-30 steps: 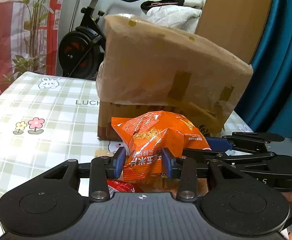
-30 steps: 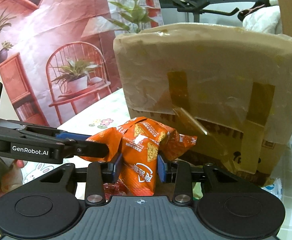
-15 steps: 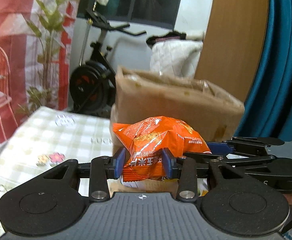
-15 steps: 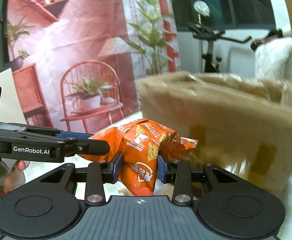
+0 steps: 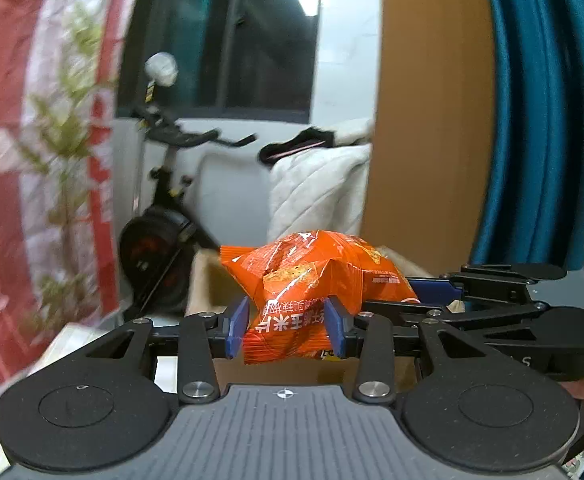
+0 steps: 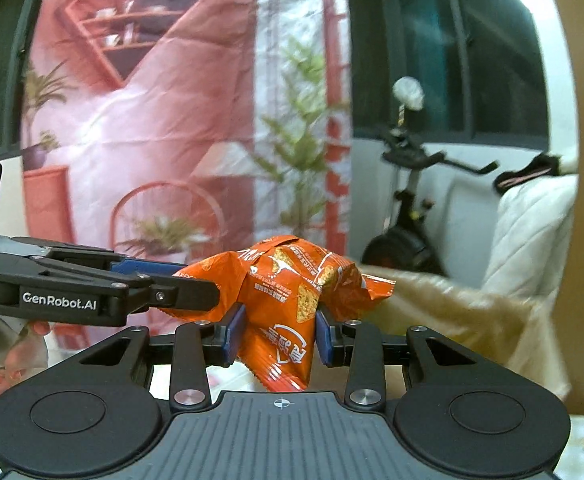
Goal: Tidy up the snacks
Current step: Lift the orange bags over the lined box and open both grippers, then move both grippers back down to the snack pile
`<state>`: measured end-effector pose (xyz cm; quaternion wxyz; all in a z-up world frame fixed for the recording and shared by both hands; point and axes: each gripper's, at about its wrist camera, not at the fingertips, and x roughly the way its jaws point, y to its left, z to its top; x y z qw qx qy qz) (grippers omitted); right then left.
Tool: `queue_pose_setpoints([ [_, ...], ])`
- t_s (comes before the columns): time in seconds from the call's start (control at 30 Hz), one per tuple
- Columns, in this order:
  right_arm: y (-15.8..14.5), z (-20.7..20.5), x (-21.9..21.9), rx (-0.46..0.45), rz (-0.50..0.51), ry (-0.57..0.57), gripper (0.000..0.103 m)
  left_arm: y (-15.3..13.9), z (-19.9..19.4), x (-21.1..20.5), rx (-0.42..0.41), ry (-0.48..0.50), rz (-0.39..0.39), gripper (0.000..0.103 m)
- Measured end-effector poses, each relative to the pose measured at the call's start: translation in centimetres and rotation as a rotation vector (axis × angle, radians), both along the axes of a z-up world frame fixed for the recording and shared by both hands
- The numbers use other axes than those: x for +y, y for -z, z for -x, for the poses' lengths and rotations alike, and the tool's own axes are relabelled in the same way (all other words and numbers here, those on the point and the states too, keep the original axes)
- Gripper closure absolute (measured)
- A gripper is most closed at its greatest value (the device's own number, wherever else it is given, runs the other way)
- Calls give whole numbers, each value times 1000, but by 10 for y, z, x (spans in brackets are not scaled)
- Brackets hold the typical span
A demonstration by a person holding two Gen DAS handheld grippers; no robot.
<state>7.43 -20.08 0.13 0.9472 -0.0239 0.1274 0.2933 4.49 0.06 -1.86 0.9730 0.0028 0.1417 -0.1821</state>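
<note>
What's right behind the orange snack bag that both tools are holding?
Behind the orange snack bag sits the cardboard box, its open top just visible. The bag and both tools hide most of the box, so its contents can't be seen.

Both wrist cams look forward along their fingers, close on same orange snack bag (image 5: 312,280) (image 6: 288,296); each sees the other gripper side-on; shared background: exercise bike (image 5: 164,216) (image 6: 408,208), cardboard box (image 5: 204,280) (image 6: 452,304)

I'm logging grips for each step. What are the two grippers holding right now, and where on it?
Both hold the same orange snack bag. The left gripper pinches its lower end; the right gripper pinches the opposite end, its fingers squeezing the crumpled foil.
</note>
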Motion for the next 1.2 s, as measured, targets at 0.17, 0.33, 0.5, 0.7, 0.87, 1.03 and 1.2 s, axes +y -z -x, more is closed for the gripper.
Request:
queue_pose_setpoints([
  [0.17,-4,-37,-35,-5,0,78,69,-4,-48,-29,-3,70,1,61],
  [0.33,9,-72,-60,20,9,143,69,10,-93,-55,39,114,-3,59],
  [0.5,31,-101,-70,89,5,170,69,29,-126,-72,99,113,-21,58],
  [0.7,54,-114,-73,149,1,192,64,40,-143,-75,156,103,-27,52],
  [0.87,58,-106,-79,148,-17,217,57,39,-138,-69,145,87,-26,36],
  [1.03,53,-87,-90,129,-38,223,57,32,-120,-60,127,69,-24,36],
  [1.2,50,-55,-96,103,-23,218,57,28,-96,-51,138,51,2,36],
])
